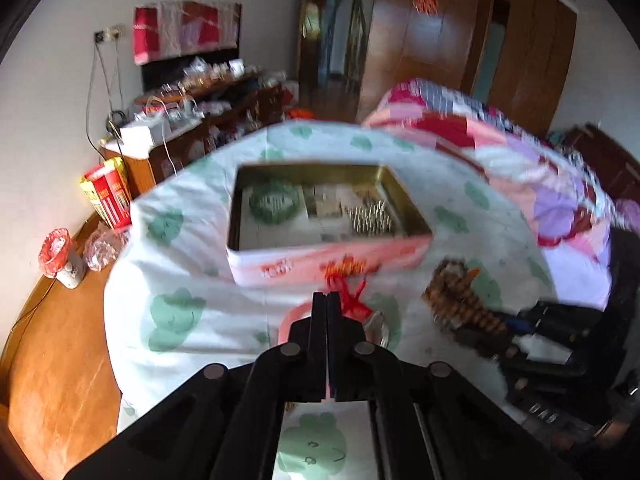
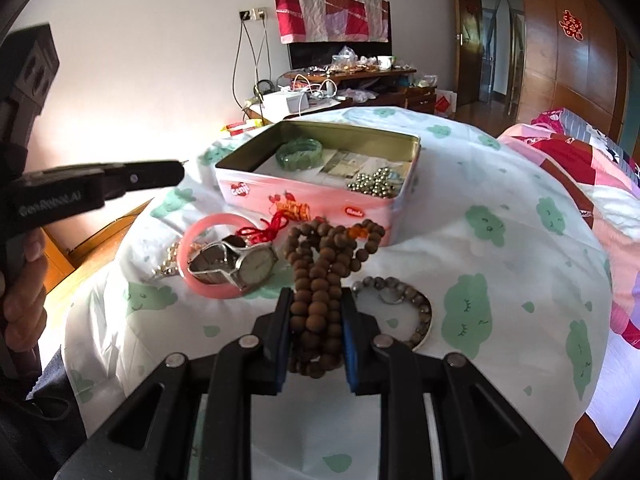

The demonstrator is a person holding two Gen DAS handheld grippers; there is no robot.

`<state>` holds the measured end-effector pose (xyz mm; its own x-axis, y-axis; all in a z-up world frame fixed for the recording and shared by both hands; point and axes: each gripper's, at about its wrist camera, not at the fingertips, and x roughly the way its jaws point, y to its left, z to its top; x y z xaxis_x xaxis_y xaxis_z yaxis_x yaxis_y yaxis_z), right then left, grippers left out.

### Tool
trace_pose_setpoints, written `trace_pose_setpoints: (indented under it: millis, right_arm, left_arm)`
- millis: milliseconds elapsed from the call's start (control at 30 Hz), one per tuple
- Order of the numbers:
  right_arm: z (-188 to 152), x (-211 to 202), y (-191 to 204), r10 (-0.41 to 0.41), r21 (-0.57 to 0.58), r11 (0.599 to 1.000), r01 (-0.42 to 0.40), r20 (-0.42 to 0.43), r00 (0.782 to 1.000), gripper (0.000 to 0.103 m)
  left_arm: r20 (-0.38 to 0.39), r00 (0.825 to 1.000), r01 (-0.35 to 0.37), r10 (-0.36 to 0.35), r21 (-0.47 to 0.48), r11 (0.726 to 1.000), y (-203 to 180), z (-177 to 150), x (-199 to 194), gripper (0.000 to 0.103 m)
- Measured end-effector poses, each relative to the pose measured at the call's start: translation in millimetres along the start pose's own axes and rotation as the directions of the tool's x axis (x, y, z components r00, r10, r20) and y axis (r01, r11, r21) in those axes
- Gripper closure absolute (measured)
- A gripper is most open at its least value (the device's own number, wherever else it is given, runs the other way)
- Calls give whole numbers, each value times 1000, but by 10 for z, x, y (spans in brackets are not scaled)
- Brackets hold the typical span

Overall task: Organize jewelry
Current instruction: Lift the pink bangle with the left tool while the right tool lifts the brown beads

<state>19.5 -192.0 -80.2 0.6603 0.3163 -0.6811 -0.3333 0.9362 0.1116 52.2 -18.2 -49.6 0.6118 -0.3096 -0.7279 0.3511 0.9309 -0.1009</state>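
We see a bed covered by a white quilt (image 2: 500,208) printed with green cloud shapes, and a pink patchwork blanket (image 2: 580,160) bunched at its far right. On the quilt sits an open pink tin (image 2: 304,196); inside it lie a green bangle (image 2: 300,150), some paper cards and a cluster of silver beads (image 2: 372,184).

Just in front of the tin, on the quilt, we find a pink bangle (image 2: 200,280) with a wristwatch (image 2: 244,264) lying across it, a red knotted charm (image 2: 276,224) touching the tin's front wall, and a grey bead bracelet (image 2: 416,304) to the right.

Our right gripper (image 2: 316,304) is clamped on a coil of brown wooden beads (image 2: 320,264), whose upper loops trail toward the tin. Our left gripper (image 1: 326,300) has its jaws pressed together with nothing clearly between the tips; it hovers near the red charm, and the left view is motion-blurred. A hand (image 2: 20,280) holds its handle at the left edge.

Room: white wall with hanging cables, a cluttered wooden dresser (image 2: 360,84), a red-and-pink cloth (image 2: 332,16) draped above a dark screen, brown wardrobe doors (image 2: 568,60) with a red paper cutting, wooden floor (image 1: 60,340).
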Motion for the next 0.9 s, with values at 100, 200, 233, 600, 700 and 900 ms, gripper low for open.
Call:
trace_pose_setpoints:
  millis: [100,200,233,600,700,900]
  right_arm:
    - [8,6,-3,3,-1,1000,-3,-1,1000,79]
    - [-5,2,19,10,-10,1000,-10,-4,1000,79]
    - [-13,1,27,11,-14,1000,-11,-6,1000,79]
    - [-39,53,29,14,-22,1000,-15,-14,1000,79]
    - [-32,46,13,11,-19,1000,-11,-9,1000,79]
    - [13,-56,-29,-6,-11,1000,7,27,1000,79]
  left_arm:
    - [-41,999,-4,3,-44,999,105,-54,182,95]
    - [-77,997,-32,27,-63,998,177,-96,353,54]
    - [-76,997,-35,31,-58,998,178,-102,375,54]
    - [-151,987,-55,60,38,998,65,-55,662,92]
    - [-127,990,-51,58,55,997,-11,-62,545,92]
    - [54,996,-73,69,74,995,-149,108,-46,93]
